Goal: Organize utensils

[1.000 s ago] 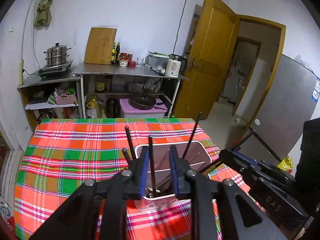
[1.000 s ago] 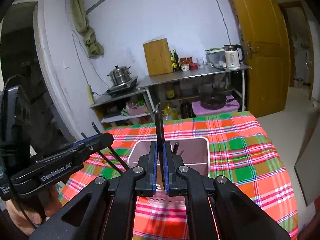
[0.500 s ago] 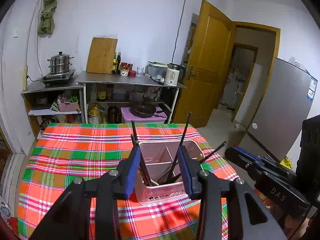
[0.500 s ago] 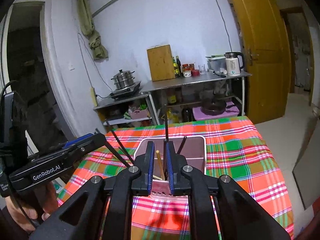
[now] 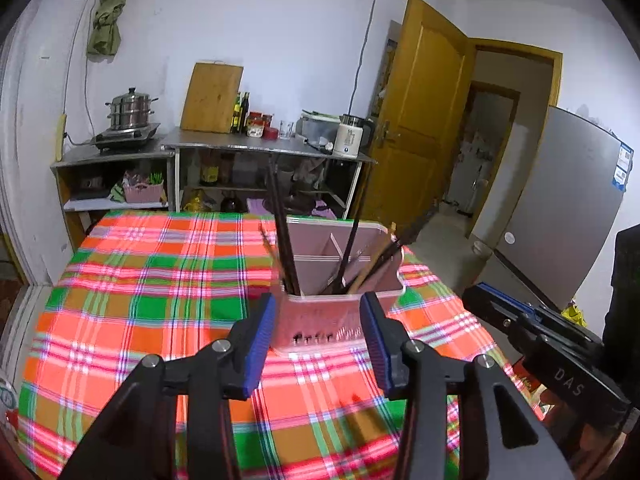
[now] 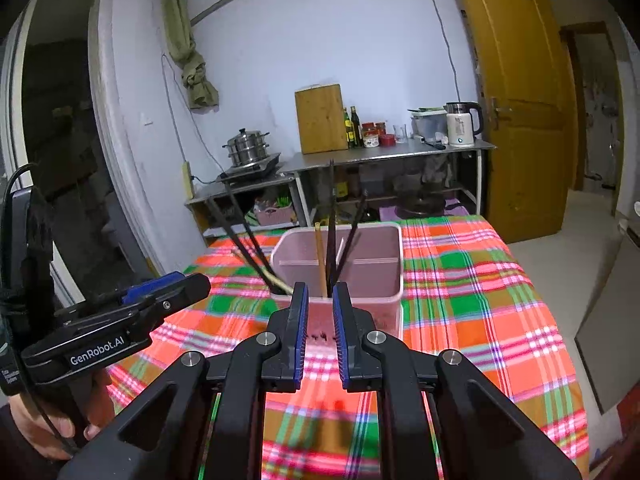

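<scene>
Left gripper (image 5: 318,340) has its ribbed blue pads spread wide with nothing between them, and the right gripper (image 6: 320,334) is parted a bit too, also empty (a second ago both were pinching dark chopsticks). Both have backed off from the pink plastic caddy (image 5: 340,316), a boxy divided bin on the plaid tablecloth (image 5: 160,280), where thin dark chopsticks (image 6: 331,232) now stand leaning.

Plaid cloth (image 5: 160,288) lay under & ahead of tongs. Beyond, far wall: steamer (image 5: 130,110) left, board (image 5: 211,98) ctr, kettle (image 5: 350,140) right. Door (image 5: 420,120) & fridge (image 5: 560,216) further right.
</scene>
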The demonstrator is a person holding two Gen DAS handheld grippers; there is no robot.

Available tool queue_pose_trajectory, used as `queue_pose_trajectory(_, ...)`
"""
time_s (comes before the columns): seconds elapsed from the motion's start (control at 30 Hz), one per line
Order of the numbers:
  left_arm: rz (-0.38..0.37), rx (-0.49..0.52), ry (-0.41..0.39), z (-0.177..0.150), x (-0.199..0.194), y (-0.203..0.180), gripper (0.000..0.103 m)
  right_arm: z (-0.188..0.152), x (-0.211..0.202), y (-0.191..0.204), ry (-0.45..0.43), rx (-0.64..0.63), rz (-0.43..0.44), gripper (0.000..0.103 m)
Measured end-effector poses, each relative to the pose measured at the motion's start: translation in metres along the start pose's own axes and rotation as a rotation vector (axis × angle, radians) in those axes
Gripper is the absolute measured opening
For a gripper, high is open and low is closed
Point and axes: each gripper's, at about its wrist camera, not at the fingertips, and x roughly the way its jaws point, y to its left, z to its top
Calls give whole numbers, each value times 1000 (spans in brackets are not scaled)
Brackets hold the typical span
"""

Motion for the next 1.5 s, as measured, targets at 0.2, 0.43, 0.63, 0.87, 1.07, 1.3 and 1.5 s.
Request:
queue_pose_trajectory(0.2, 17, -8, 40, -33, 3, 3, 46, -29, 0, 0, 37, -22, -17, 14)
queue_pose_trajectory(0.43, 52, 14, 35, -67, 0, 6, 46, -57, -3, -1, 50, -27, -22, 16)
queue_pose_trajectory(0.63, 90, 43, 9, -92, 1, 6, 46, -79, -6, -3, 40, -34, -30, 16)
queue_pose_trajectory(0.87, 105, 23, 16, -111, 5, 11, 46, -100, -1, -5, 50, -52, -43, 16)
queue_pose_trajectory(1.07, 113, 25, 2, -118, 4, 13, 46, -107, 1, -7, 46, -59, -55, 16)
queue_pose_trajectory(1.3, 117, 26, -6, -122, 3, 13, 46, -115, 2, -7, 48, -64, -65, 16)
queue_pose_trajectory(1.5, 119, 35, -9, -124, 3, 11, 46, -119, 2, -10, 45, -55, -76, 16)
